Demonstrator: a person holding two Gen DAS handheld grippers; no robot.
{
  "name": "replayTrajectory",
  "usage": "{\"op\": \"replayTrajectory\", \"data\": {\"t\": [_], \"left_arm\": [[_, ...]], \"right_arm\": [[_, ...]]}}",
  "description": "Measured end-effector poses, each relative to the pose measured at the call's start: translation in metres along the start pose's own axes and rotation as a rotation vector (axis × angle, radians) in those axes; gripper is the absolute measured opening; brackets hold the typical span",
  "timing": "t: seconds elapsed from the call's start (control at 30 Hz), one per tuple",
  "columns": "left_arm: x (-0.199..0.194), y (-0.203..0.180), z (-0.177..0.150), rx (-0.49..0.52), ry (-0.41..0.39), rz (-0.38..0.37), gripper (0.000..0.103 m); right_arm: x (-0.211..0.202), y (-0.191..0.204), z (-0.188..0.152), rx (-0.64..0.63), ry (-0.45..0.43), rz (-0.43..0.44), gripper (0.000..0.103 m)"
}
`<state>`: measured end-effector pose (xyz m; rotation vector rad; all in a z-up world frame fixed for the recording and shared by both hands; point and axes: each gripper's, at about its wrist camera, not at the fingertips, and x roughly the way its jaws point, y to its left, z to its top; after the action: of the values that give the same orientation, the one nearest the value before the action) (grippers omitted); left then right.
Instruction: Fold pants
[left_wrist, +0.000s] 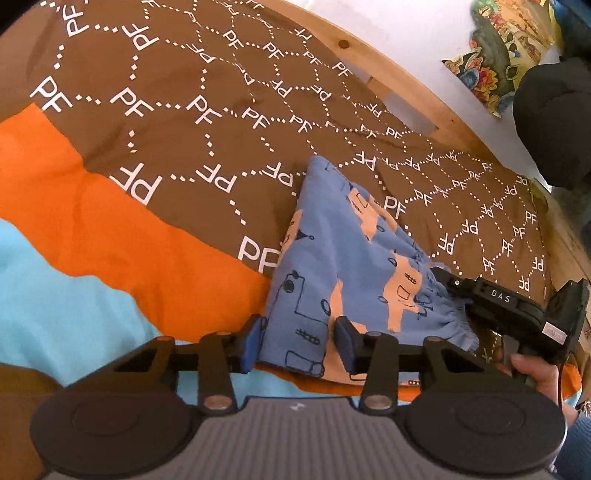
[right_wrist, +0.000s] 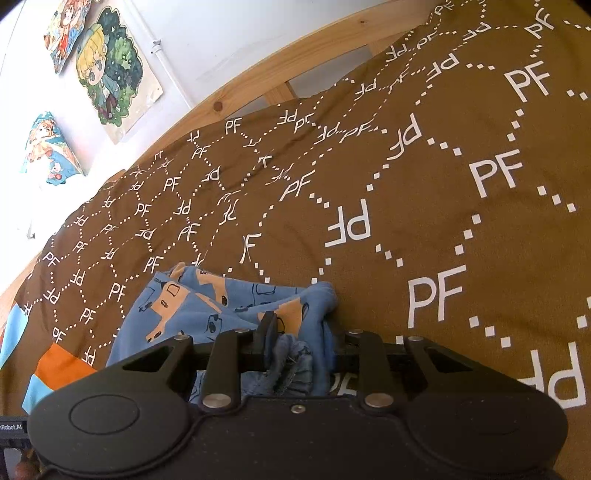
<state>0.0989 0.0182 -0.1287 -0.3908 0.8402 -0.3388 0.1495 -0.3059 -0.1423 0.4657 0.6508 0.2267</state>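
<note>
Soft blue knit, printed with peach blocks and dark line-drawn shapes: pants (left_wrist: 343, 266), folded into a rough wedge, lying on a brown bedspread (left_wrist: 192, 147) patterned with white dotted hexagons and "PF" letters. Beside the brown, broad bands of orange (left_wrist: 110, 236) and light blue (left_wrist: 55, 302), all lightly rumpled. Left gripper (left_wrist: 297, 343) spread fairly wide, blue-padded fingers (left_wrist: 251, 341) straddling the near edge of the cloth, fabric between them but not pinched. Right gripper (right_wrist: 301, 338), matte black and angular, drawn narrow on the gathered, frilled waistband, crumpled cloth bunched between its fingers. Behind the bed, a pale knotty wooden frame (right_wrist: 258, 66), smooth and curved by the lens. On the white wall, glossy cartoon posters (right_wrist: 114, 70) with curling corners.
</note>
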Motion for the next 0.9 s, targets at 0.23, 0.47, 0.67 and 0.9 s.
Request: {"op": "replayTrajectory", "data": {"t": [0.23,0.47,0.67,0.9], "left_arm": [[-0.003,0.005,0.001,-0.049,0.002,-0.016,0.043],[-0.004,0.002,0.001,-0.046,-0.004,0.012,0.023],[-0.008,-0.018,0.003,0.093,-0.012,0.074,0.018],[-0.013,-0.034,0.004,0.188,-0.019,0.115,0.017]], "right_arm": [[0.0,0.002,0.0,-0.013,-0.002,-0.016,0.024],[0.0,0.009,-0.002,-0.057,-0.009,-0.05,0.017],[-0.007,0.031,-0.004,-0.174,-0.052,-0.114,0.014],[-0.013,0.077,-0.016,-0.496,-0.119,-0.25,0.013]]}}
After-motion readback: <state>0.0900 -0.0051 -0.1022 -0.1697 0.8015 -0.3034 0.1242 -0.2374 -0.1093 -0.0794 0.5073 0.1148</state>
